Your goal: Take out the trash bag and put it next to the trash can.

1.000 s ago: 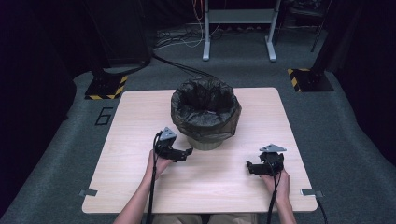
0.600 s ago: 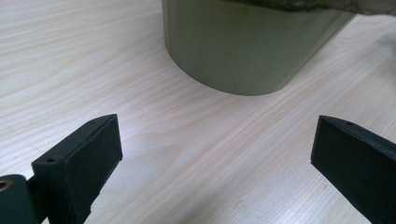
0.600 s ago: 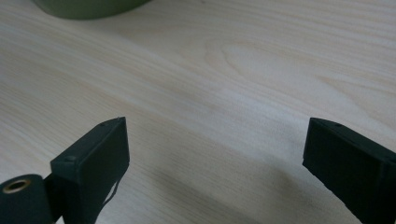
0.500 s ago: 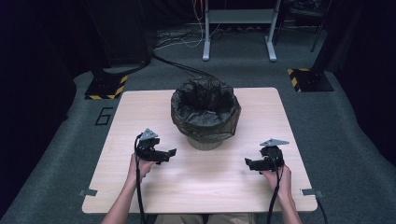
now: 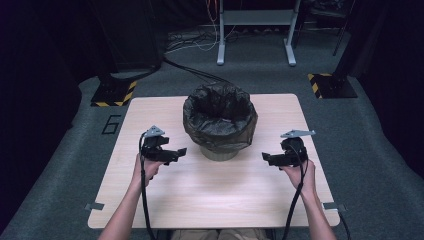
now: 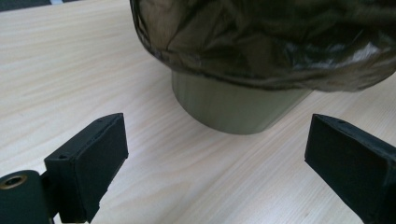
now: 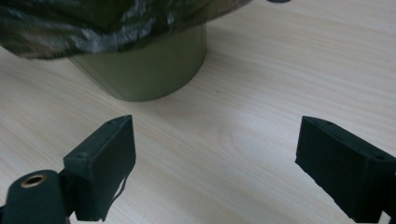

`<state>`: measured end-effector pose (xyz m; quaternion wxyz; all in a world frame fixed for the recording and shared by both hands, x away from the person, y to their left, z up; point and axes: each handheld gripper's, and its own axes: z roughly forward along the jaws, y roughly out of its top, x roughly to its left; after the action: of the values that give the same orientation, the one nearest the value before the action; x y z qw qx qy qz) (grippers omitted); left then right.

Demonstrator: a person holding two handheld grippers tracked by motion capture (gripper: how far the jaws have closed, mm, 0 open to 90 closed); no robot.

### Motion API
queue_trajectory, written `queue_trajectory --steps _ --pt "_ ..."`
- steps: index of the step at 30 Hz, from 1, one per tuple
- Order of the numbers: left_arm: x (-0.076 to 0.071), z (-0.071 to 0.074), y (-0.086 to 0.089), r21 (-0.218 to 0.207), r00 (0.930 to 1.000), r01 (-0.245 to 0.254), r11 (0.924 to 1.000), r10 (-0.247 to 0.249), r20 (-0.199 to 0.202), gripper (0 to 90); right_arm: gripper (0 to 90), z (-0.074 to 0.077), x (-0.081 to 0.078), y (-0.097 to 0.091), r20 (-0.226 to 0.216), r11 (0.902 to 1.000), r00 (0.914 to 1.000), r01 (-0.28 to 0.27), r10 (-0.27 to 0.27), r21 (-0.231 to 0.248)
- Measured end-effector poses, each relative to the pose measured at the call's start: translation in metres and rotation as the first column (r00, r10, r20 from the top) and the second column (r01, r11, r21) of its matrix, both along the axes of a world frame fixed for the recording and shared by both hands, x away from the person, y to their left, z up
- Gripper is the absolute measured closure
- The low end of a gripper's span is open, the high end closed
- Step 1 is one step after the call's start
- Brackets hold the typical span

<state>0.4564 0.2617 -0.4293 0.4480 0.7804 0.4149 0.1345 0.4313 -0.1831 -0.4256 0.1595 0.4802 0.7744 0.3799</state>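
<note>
Here, left gripper [image 5: 181, 151] and right gripper [image 5: 265, 157] flank bin [image 5: 220, 120], jaws wide, empty, closing slightly; bare table [image 5: 210, 200] nearside.

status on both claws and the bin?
Left claw and right claw open, empty, flanking the bin. Bin upright, bag-lined, untouched. Table between them bare.

One bin [image 5: 220, 125], one table [image 5: 210, 200], two grippers: left gripper [image 5: 177, 154], right gripper [image 5: 266, 158].

I see a glossy, crinkled plastic liner [image 5: 220, 112] over a smooth matt bin [image 6: 236, 107] on a pale wood-grain table [image 5: 215, 200]
</note>
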Motion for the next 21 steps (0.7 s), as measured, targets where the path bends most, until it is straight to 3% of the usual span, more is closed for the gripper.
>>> queue_trajectory --steps 15,21 --pt "0.022 0.053 -0.008 0.002 0.9995 0.011 0.9999 -0.011 0.031 8.0 14.2 0.064 0.020 0.012 0.050 0.9981 0.9969 -0.060 0.060 -0.013" --pt "0.034 0.072 -0.008 -0.024 0.9996 0.003 0.9997 -0.003 0.028 10.6 14.6 0.091 0.036 0.019 0.065 0.9973 0.9952 -0.073 0.073 -0.010"
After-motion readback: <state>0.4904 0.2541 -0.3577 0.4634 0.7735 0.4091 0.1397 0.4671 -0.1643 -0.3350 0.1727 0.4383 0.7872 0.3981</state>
